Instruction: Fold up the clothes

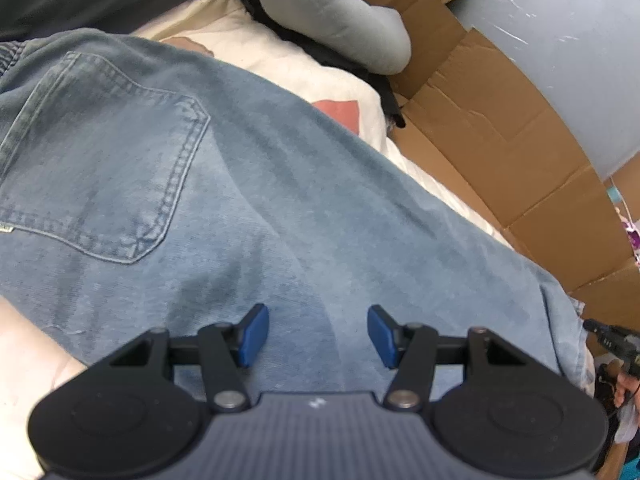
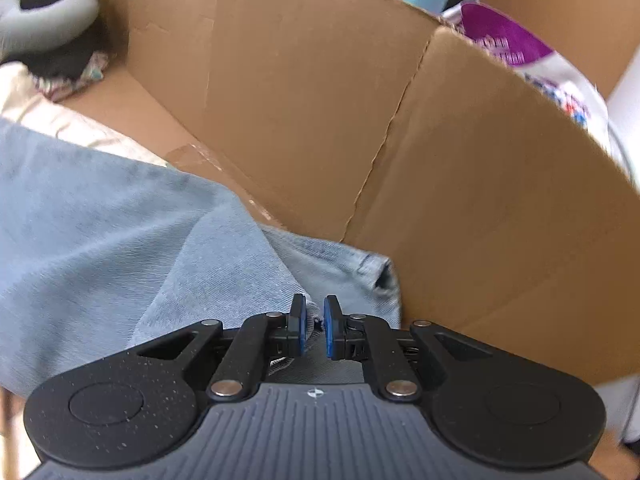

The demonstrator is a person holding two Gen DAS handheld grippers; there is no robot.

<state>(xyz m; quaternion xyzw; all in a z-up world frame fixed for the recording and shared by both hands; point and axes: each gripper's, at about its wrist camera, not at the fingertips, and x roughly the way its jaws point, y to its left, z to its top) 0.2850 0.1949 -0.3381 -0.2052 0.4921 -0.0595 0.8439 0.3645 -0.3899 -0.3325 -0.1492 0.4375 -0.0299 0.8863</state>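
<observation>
While right gripper (image 2: 314, 330) pinches jeans (image 2: 120, 216) hem just ahead of its pads, left gripper (image 1: 314, 336) hovers with jaws apart above leg denim. Fabric looks heavy, limp, non-slippery; best gripped at hem or waistband.

We see our left matte-black two-finger gripper (image 1: 318, 336) with a ribbed grey housing carrying a small white mark at twelve o'clock, round black side discs, silver pivot screws, and blue rectangular fingers (image 1: 253, 334). Our right matte-black two-finger gripper (image 2: 315, 330) matches it, dust-speckled, with the same blue fingers (image 2: 329, 330).
</observation>
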